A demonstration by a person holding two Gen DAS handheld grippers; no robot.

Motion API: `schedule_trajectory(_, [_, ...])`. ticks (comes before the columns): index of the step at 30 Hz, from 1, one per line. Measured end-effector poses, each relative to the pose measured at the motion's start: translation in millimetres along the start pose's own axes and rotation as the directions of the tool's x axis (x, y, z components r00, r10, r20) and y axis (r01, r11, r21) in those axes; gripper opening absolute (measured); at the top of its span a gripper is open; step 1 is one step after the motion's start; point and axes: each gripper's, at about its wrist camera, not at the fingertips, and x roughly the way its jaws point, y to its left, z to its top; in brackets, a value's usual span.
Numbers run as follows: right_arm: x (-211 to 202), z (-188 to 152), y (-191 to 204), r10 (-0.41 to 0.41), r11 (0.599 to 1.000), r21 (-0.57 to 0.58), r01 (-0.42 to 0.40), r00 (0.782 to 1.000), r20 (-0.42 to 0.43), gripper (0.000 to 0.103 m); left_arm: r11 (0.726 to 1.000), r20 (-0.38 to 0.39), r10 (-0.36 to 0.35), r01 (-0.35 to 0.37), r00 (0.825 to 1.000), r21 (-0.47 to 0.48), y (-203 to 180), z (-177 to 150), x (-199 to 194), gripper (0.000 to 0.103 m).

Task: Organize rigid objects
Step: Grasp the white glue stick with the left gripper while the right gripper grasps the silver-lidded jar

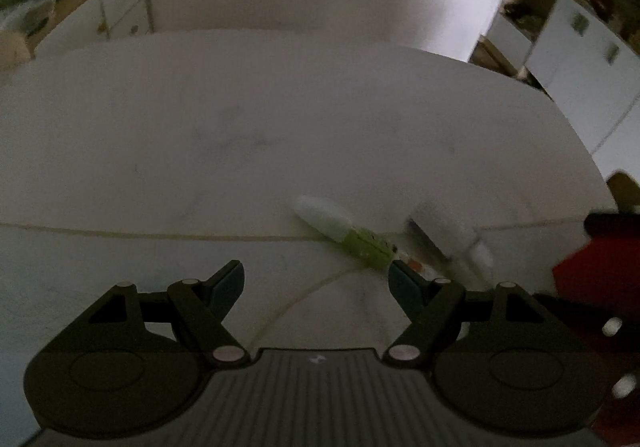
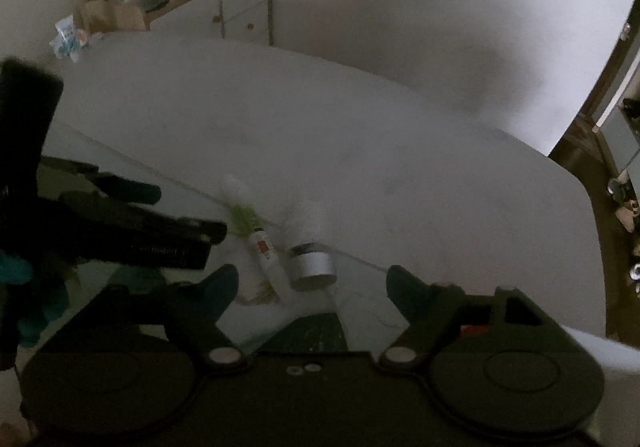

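Three small items lie close together on the white table. A green tube with a white cap lies flat. Beside it is a small white bottle with a red label, also on its side. A short silver jar stands to its right, and shows only as a white blur in the left wrist view. My left gripper is open and empty, with the tube just beyond its right fingertip. My right gripper is open, with the jar just ahead of the gap and apart from both pads. The left gripper also reaches in from the left in the right wrist view.
A dark green flat thing lies on the table under the right gripper. Pale seam lines cross the tabletop. A white dresser with clutter on top stands behind the table, and shelving at the far right. The table's rounded edge curves off to the right.
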Motion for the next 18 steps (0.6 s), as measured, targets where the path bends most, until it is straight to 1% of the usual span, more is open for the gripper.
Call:
schedule_trajectory(4, [16.8,3.8,0.3,-0.015,0.999,-0.038,0.014,1.0,-0.027,0.074,0.999,-0.02,-0.009,0.008,1.0,-0.033,-0.7,8.9,10.1,0.079])
schedule_trajectory(8, [29.2,7.0,-0.7,-0.019,0.999,-0.049,0.017,0.998,-0.053,0.068,0.994,-0.032,-0.037,0.034,0.999,-0.1,-0.2,16.6,17.7,0.079])
schedule_trajectory(11, [33.9,9.2,1.3,-0.013,0.998,-0.06,0.01,0.998,-0.058,0.066,0.993,-0.037,-0.03,0.026,0.999,-0.114,-2.7,21.8,24.3,0.079])
schedule_trajectory(14, [43.3,12.7,-0.6,-0.014,0.998,-0.058,0.01,0.997,-0.071,0.059,0.992,-0.048,-0.019,0.013,0.999,-0.129,-5.5,23.8,30.1,0.079])
schedule_trajectory(15, [46.2,13.2,-0.8,-0.012,0.999,-0.054,0.008,0.997,-0.076,0.058,0.991,-0.052,-0.019,0.012,0.998,-0.135,-6.1,23.5,32.2,0.079])
schedule_trajectory(18, [52.9,15.0,-0.8,-0.016,0.999,-0.047,0.012,0.996,-0.083,0.055,0.992,-0.055,-0.009,0.002,0.998,-0.124,-9.6,22.0,37.3,0.079])
